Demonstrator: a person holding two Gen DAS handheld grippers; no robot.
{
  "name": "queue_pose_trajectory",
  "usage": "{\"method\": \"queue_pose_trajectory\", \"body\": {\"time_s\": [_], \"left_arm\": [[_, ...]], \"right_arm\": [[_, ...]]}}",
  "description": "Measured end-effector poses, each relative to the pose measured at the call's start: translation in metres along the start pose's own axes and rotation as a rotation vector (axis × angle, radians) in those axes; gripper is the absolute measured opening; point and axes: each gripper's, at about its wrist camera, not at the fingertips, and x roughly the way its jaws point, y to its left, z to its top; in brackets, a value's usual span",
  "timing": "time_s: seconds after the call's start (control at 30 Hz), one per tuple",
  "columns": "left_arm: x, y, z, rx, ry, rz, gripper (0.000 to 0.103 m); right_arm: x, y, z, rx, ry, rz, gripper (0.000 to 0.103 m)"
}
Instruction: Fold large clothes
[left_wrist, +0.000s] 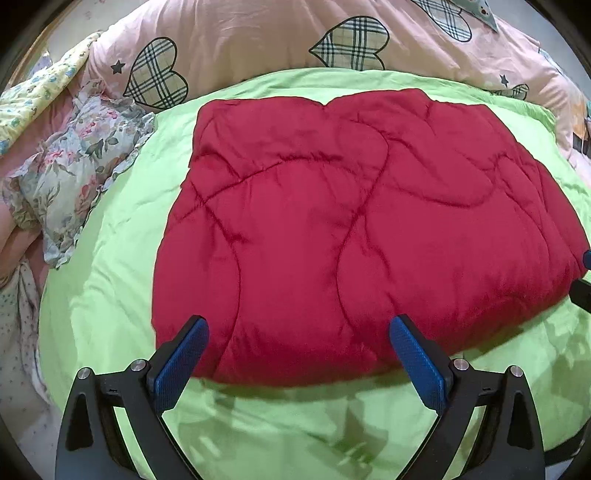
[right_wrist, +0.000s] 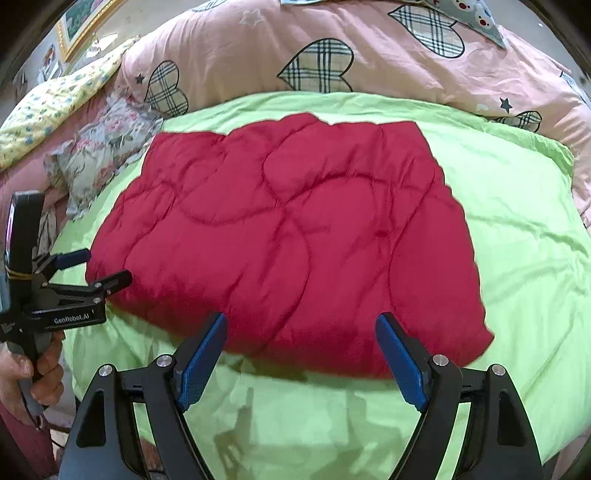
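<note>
Both the left gripper (left_wrist: 297, 328) and right gripper (right_wrist: 301, 326) hang spread wide, grasping nothing. Beyond them a folded red quilted garment (right_wrist: 288, 236) lies puffy on the green sheet (right_wrist: 517, 229). The left gripper's body reads "GenRobot.AI".

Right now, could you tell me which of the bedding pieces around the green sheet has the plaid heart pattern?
The pink duvet along the far edge of the green sheet. The floral pillow and yellow flowered cloth at the left carry flowers only.
</note>
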Motion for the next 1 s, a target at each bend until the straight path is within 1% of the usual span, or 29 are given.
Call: {"method": "queue_pose_trajectory", "body": {"time_s": [0.1,0.17,0.3,0.4,0.53,0.73,1.0], "left_arm": [[-0.013,-0.001,-0.004,0.003,-0.015,0.006,0.099],[-0.021,-0.001,-0.007,0.011,-0.03,0.026,0.1],[-0.037,-0.004,-0.014,0.027,-0.05,0.06,0.102],[-0.044,-0.005,-0.018,0.033,-0.055,0.061,0.102],[-0.052,-0.003,-0.021,0.035,-0.068,0.084,0.102],[-0.064,0.002,-0.024,0.019,-0.084,0.078,0.102],[-0.081,0.003,-0.029,0.014,-0.114,0.076,0.102]], "right_arm": [[-0.004,0.004,-0.007,-0.005,0.007,-0.002,0.084],[-0.009,0.008,-0.011,-0.009,0.006,0.001,0.084],[-0.018,0.017,-0.012,-0.035,0.003,-0.006,0.09],[-0.024,0.023,-0.012,-0.05,-0.006,-0.011,0.091],[-0.032,0.034,-0.012,-0.076,-0.016,-0.008,0.093],[-0.046,0.048,-0.012,-0.117,-0.038,-0.011,0.095],[-0.064,0.05,-0.013,-0.122,-0.07,-0.022,0.098]]}}
